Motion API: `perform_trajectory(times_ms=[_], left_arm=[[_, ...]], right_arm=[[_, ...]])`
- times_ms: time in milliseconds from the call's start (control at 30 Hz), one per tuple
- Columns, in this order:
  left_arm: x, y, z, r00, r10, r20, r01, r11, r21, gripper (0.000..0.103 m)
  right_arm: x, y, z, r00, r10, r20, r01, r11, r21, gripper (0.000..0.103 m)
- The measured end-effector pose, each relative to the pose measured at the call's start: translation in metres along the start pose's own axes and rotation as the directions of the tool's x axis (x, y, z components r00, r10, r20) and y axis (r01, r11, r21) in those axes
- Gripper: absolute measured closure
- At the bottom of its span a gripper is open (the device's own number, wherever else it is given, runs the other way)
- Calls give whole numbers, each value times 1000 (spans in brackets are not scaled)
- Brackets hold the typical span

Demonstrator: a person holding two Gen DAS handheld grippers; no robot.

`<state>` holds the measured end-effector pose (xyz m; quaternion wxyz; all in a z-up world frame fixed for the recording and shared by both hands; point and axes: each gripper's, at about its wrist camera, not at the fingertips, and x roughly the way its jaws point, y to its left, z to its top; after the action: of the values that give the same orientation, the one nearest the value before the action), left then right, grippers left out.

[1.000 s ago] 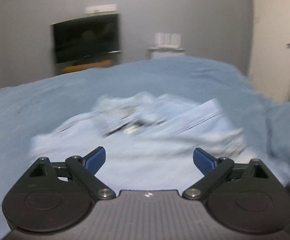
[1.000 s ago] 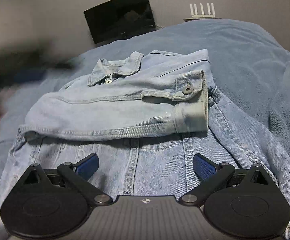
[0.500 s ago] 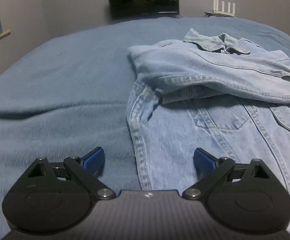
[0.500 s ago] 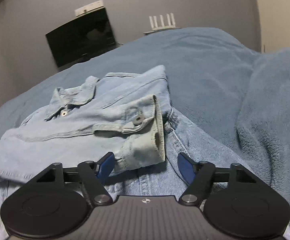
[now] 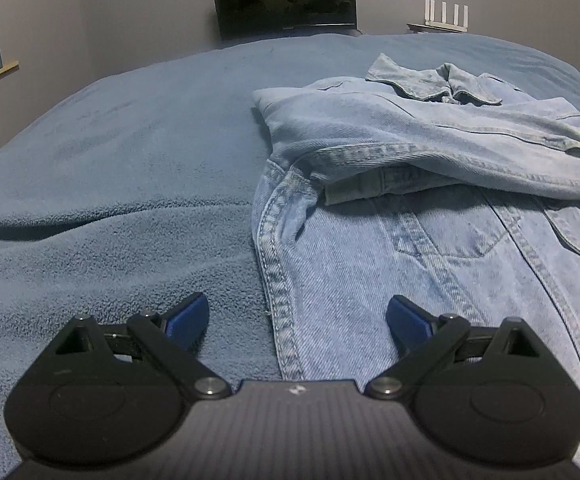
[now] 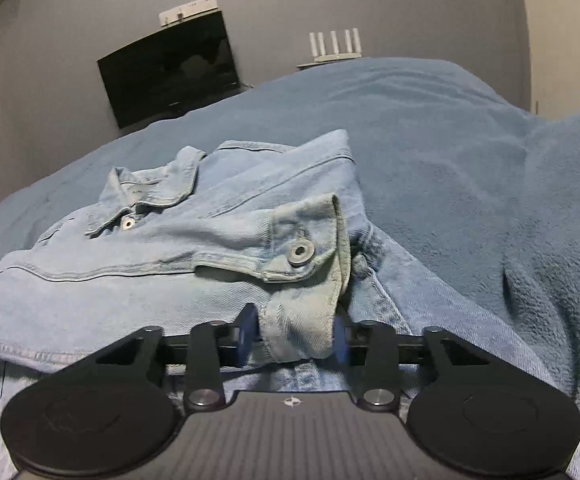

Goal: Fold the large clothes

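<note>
Right wrist view: your right hand-held gripper (image 6: 295, 340) is clamped on the sleeve cuff (image 6: 310, 264) of the denim jacket (image 5: 430, 240), mid-bed (image 5: 110, 160). Step: sleeve fold; next, carry the cuff inward. Left hand-held gripper (image 5: 297, 316) gapes empty over the jacket's side seam; open blanket toward the bed's left edge.

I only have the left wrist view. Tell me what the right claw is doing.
Observer: The right claw is closed on the sleeve cuff of the jacket.
Operator: Give me the cuff's position.
Observer: It lies across the jacket front, near its right edge, with a metal button facing up.
Operator: Report what's right of the jacket.
Observer: Only the blue blanket, bunched into a raised fold at the far right.
</note>
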<state>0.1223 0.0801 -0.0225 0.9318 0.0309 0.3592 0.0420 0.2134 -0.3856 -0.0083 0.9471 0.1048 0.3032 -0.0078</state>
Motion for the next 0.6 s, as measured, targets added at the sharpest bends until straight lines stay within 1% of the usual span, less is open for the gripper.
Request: perform_trajectory(times_ms=[67, 233, 267, 333, 400, 467, 500, 533, 567, 600], left_arm=[[1, 0, 0, 1000, 4, 0, -4, 1000, 2, 6], [2, -2, -1, 1000, 15, 6, -16, 1000, 14, 6], [2, -3, -1, 1000, 16, 7, -16, 1000, 15, 6], [2, -3, -2, 1000, 15, 8, -15, 1000, 15, 6], [3, -3, -2, 1000, 16, 11, -16, 1000, 17, 6], [4, -4, -2, 1000, 17, 13, -18, 1000, 23, 6], [4, -4, -3, 1000, 19, 14, -19, 999, 25, 6], [4, -5, -3, 1000, 19, 14, -20, 999, 27, 5], [5, -5, -3, 1000, 20, 15, -20, 999, 28, 5], [5, -5, -3, 1000, 21, 14, -21, 999, 28, 4]], right_arm=[[-2, 3, 0, 1000, 10, 13, -9, 1000, -21, 71], [-7, 2, 4, 999, 24, 38, -23, 1000, -16, 76], [-7, 1, 6, 999, 27, 43, -27, 1000, -16, 78], [-14, 5, 13, 995, 38, 90, -35, 999, -37, 81], [-27, 12, 24, 980, 75, 185, -62, 995, -78, 81], [-39, 19, 31, 953, 111, 280, -77, 988, -131, 81], [-41, 20, 33, 944, 114, 311, -70, 986, -148, 81], [-40, 20, 34, 942, 108, 318, -61, 986, -154, 81], [-34, 19, 34, 951, 88, 295, -46, 988, -149, 81], [-24, 16, 33, 966, 65, 249, -33, 991, -133, 80]])
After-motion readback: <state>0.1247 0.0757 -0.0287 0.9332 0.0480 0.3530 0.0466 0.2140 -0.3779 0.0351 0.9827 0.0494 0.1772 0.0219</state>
